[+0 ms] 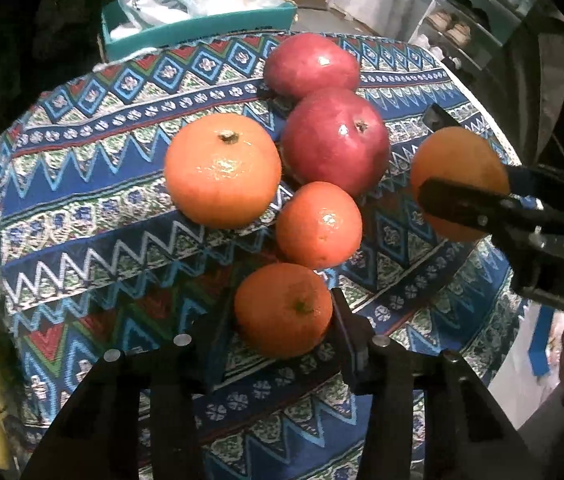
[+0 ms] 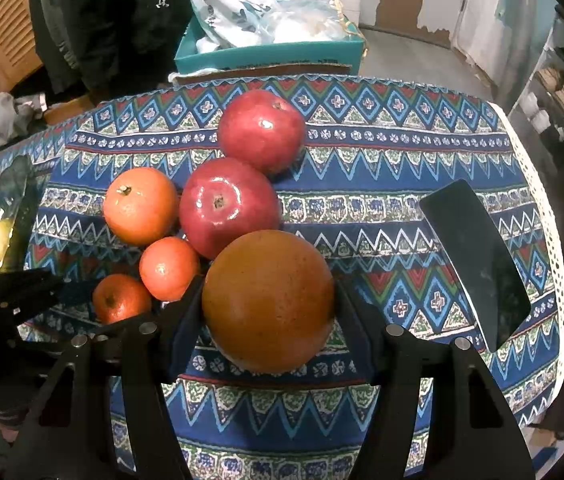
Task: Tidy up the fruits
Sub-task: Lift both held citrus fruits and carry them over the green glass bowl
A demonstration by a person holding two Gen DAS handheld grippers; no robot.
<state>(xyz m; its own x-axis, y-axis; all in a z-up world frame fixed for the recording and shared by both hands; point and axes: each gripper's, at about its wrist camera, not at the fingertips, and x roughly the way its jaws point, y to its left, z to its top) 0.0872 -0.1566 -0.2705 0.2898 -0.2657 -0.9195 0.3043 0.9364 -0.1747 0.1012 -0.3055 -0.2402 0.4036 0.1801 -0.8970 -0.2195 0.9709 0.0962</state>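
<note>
Both claws pinching oranges beside the fruit cluster

My left gripper [image 1: 282, 332] pinched the small orange [image 1: 284, 316] at lower centre; my right gripper [image 2: 267, 304] clamped the big orange [image 2: 267, 300], grouping citrus by the pomegranates [image 2: 233, 206].

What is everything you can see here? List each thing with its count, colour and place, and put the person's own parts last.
Oranges: five, orange; three free on the cloth, two in grippers.
Red fruits: two, red, touching at the cluster's far side.
Tablecloth: one, blue patterned, over the table.
Box: one, teal, beyond the table, holding bags.
Flat dark thing: one, black, on the cloth at right.
Left gripper: black, shut on the nearest small orange.
Right gripper: black, shut on the largest orange.
</note>
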